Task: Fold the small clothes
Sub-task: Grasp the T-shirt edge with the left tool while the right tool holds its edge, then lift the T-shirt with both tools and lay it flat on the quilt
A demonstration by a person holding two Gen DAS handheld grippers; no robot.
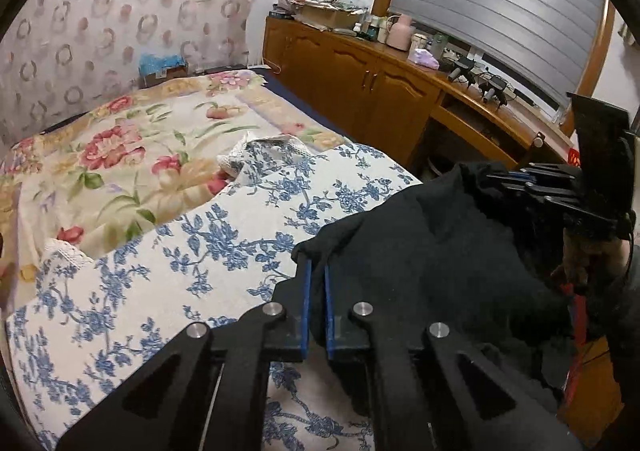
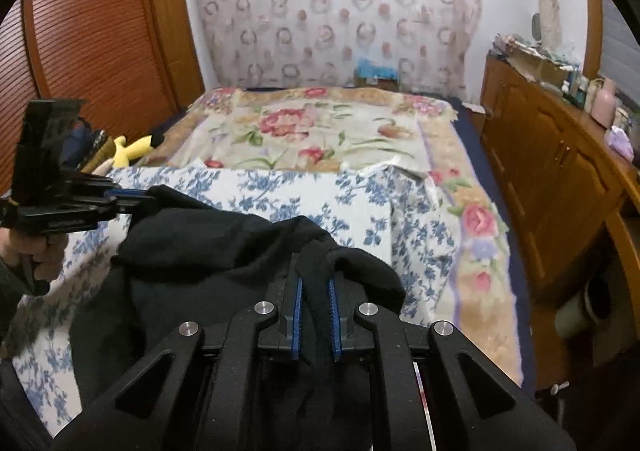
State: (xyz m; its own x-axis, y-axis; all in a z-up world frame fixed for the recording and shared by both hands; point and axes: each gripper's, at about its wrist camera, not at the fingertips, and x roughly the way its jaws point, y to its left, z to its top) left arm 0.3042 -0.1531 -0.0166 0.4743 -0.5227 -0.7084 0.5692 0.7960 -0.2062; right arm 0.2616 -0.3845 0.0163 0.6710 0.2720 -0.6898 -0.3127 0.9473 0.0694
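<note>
— Grip check?
— Left hand-held gripper (image 1: 316, 271) is clamped on one edge of the black garment (image 1: 432, 251); right hand-held gripper (image 2: 316, 287) is clamped on another.
— Garment's place?
— Near the bed's (image 2: 320, 127) foot edge, over the blue-flowered sheet (image 1: 200, 251).

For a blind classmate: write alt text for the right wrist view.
The right gripper is shut on a black garment over a blue-flowered sheet on a bed; the left gripper pinches another edge. A wooden cabinet stands on the right.
</note>
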